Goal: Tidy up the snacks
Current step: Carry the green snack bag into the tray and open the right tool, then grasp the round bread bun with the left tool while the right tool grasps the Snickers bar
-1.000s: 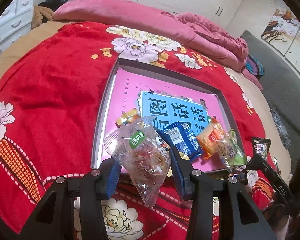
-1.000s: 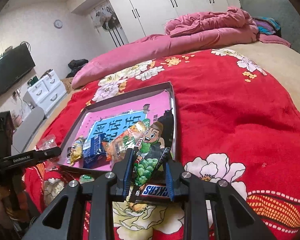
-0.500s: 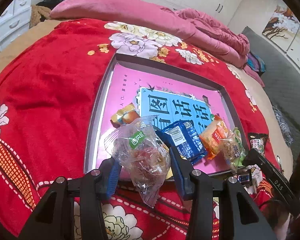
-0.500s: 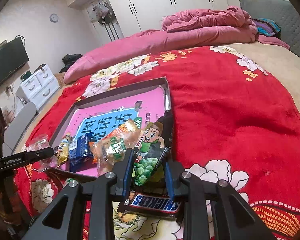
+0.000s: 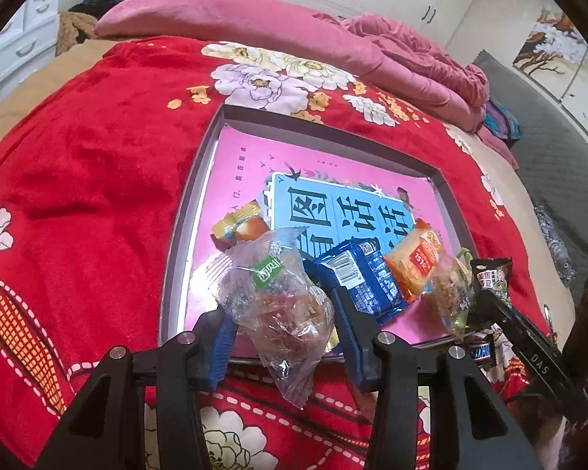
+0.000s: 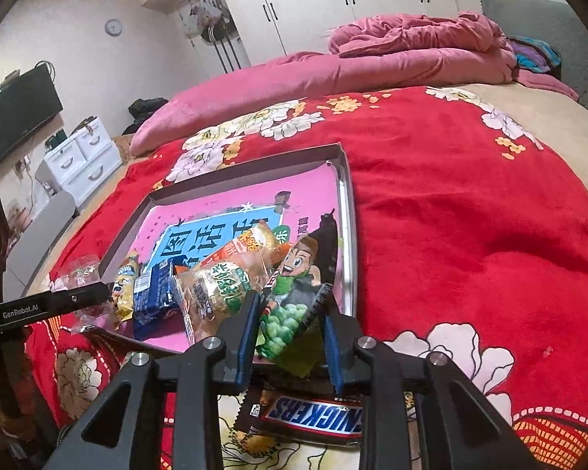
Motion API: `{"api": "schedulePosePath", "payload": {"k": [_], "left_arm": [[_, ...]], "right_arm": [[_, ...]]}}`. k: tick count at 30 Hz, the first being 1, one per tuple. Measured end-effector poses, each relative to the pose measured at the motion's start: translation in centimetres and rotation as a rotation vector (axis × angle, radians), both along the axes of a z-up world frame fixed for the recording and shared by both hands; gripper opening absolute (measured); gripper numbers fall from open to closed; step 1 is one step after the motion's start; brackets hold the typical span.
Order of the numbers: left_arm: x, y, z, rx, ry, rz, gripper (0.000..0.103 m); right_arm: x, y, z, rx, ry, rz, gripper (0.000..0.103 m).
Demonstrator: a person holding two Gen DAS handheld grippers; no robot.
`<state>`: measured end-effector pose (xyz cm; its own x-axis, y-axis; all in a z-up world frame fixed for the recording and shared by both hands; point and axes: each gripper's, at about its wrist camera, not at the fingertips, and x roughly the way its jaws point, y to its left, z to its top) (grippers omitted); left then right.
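Snacks first, from the tongs outward. Left gripper (image 5: pixel 282 327) clamped on a clear crinkly bag (image 5: pixel 278 301), held above the near edge of the tray (image 5: pixel 184 211). Right gripper (image 6: pixel 290 327) just easing apart around the green pea packet (image 6: pixel 294 293), pads barely touching (cannot tell if still pinched), packet leaning over the tray's near right corner. Blue packet (image 5: pixel 356 278) and orange packet (image 5: pixel 415 258) lying inside the tray; Snickers bar (image 6: pixel 313 417) outside it on the red blanket (image 6: pixel 470 235). Probably all light, soft, slippery film, contents crushable: best pinched at the crimped end seams, gently.
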<state>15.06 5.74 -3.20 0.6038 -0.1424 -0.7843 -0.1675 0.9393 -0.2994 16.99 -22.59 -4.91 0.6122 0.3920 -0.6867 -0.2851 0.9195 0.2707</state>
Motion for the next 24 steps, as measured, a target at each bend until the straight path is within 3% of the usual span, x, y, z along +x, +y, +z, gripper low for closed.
{"api": "schedulePosePath", "payload": {"k": [7,24], "left_arm": [[-0.2,0.2,0.4,0.001,-0.004,0.004,0.059],[-1.3,1.4,2.2,-0.005,-0.049,0.02,0.073]], "right_arm": [[-0.3,-0.6,0.9,0.002,-0.027,-0.027,0.056],[-1.8,-3.6,2.4,0.064,-0.035,-0.086,0.065]]}}
